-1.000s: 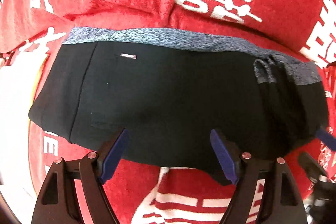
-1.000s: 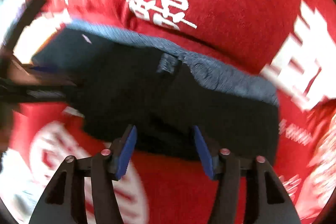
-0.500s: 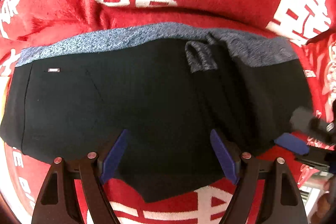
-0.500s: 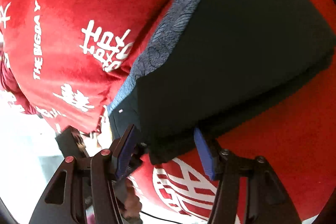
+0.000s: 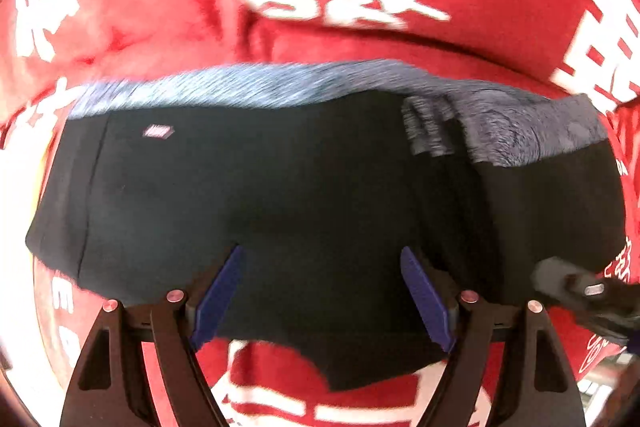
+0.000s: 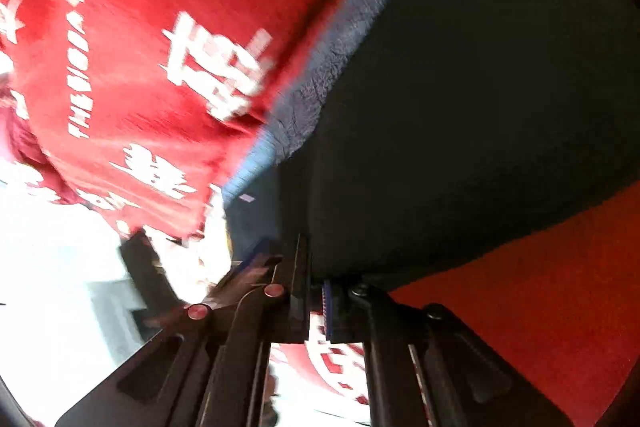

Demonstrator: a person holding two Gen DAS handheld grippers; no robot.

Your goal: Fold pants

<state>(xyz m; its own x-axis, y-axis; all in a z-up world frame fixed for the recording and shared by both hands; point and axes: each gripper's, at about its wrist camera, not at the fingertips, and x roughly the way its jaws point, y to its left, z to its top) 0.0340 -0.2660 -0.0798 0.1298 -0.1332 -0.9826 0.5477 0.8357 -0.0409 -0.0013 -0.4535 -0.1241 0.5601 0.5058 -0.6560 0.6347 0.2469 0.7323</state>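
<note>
Black pants (image 5: 280, 195) with a grey-blue waistband (image 5: 248, 85) lie folded on a red blanket (image 5: 160, 7). My left gripper (image 5: 322, 291) is open, its blue pads over the near edge of the pants, holding nothing. In the right wrist view my right gripper (image 6: 318, 303) is shut on the near edge of the pants (image 6: 460, 127), at their side. The right gripper also shows at the lower right of the left wrist view (image 5: 580, 287).
The red blanket (image 6: 120, 27) with white characters covers the whole surface and is wrinkled behind the waistband. Its edge drops off to a bright white area (image 6: 48, 267) at the left of the right wrist view.
My right gripper has closed from open onto the side edge of the pants. My left gripper has shifted sideways over the pants and stays open.
</note>
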